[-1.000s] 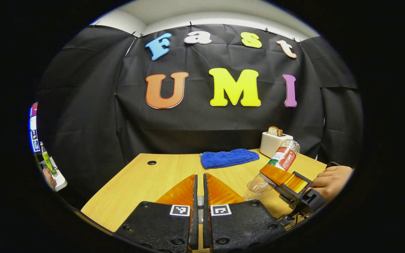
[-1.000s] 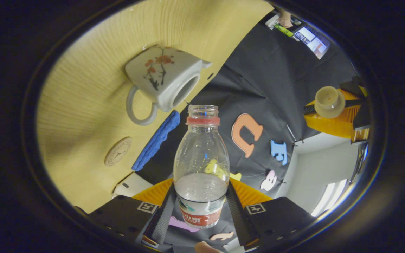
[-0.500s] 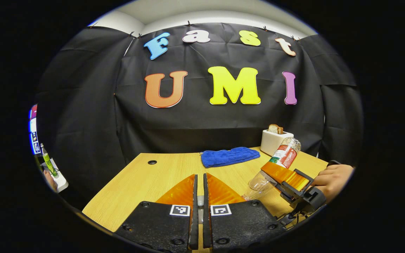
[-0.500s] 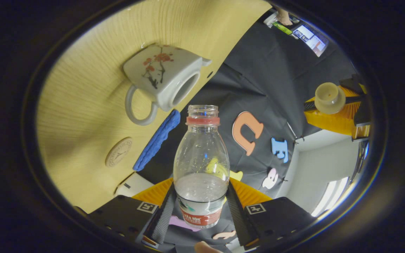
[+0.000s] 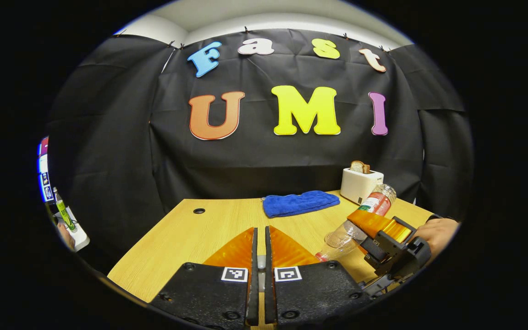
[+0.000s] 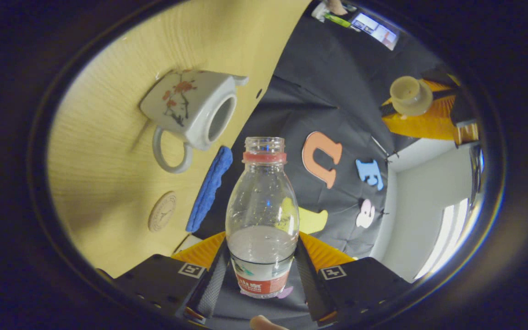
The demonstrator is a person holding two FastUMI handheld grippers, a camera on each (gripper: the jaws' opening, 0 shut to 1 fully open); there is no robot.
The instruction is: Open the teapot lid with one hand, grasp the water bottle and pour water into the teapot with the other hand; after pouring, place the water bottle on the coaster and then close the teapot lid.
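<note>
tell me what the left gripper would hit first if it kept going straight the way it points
Probably nothing on the table: the left gripper points out over bare wood, left of the blue towel, toward the black cloth wall. Depth is unclear, but the way looks free up to that wall.

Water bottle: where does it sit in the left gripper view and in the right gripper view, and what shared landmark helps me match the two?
Left gripper view: the water bottle is at the lower right, tilted, mouth down, gripped by the right claw.
Right gripper view: it stands bottom centre, between that claw's two fingers.
Shared landmark: the blue cloth on the wooden table.
</note>
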